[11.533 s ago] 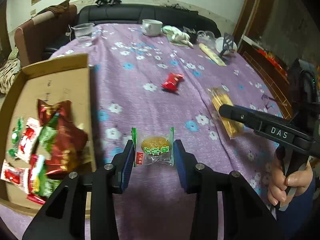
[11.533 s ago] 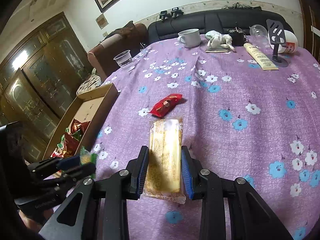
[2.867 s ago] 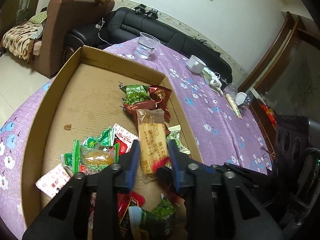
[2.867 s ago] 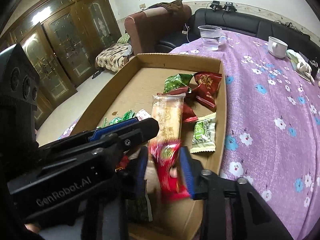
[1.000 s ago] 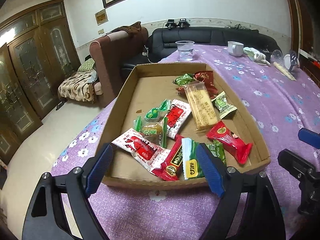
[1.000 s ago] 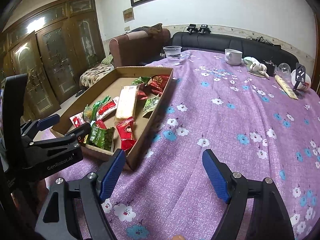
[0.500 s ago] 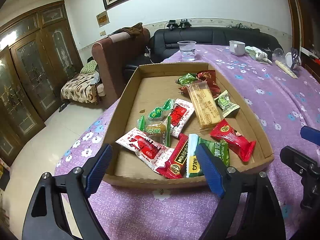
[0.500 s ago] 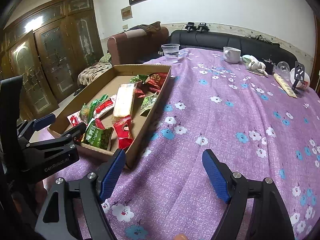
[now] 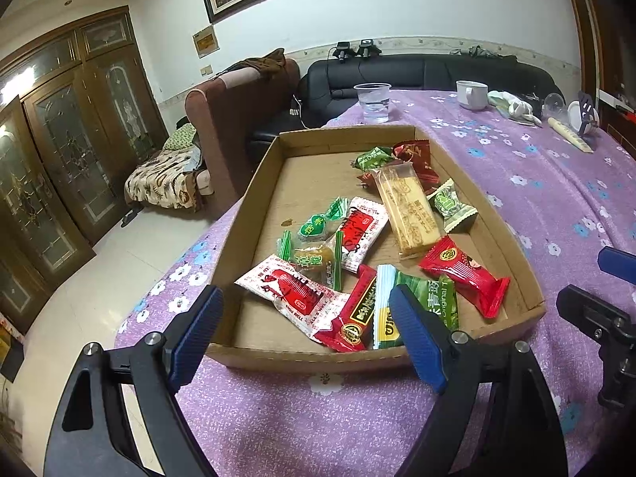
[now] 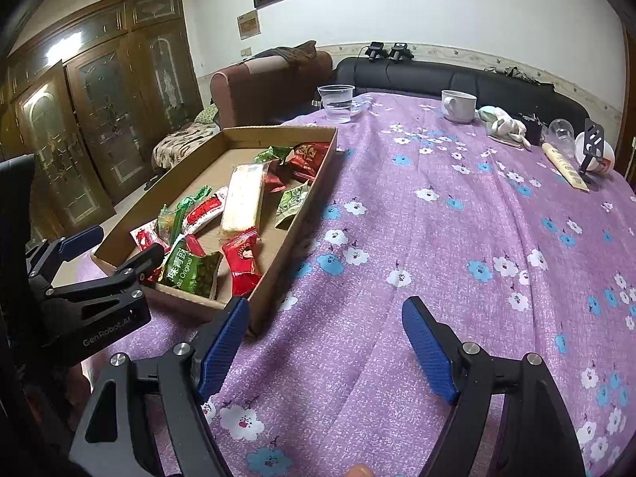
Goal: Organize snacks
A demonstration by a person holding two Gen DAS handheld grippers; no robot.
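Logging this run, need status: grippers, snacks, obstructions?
Left gripper open, empty; right gripper open, empty. Snacks all in cardboard box. No loose snacks seen on tablecloth.

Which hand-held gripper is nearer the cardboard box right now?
Left. The left hand-held gripper hangs over the cardboard box at its near edge; the right hand-held gripper hangs beside its corner, over tablecloth.

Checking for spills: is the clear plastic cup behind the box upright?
Upright. The clear plastic cup stands rim-up on the tablecloth, with water inside.
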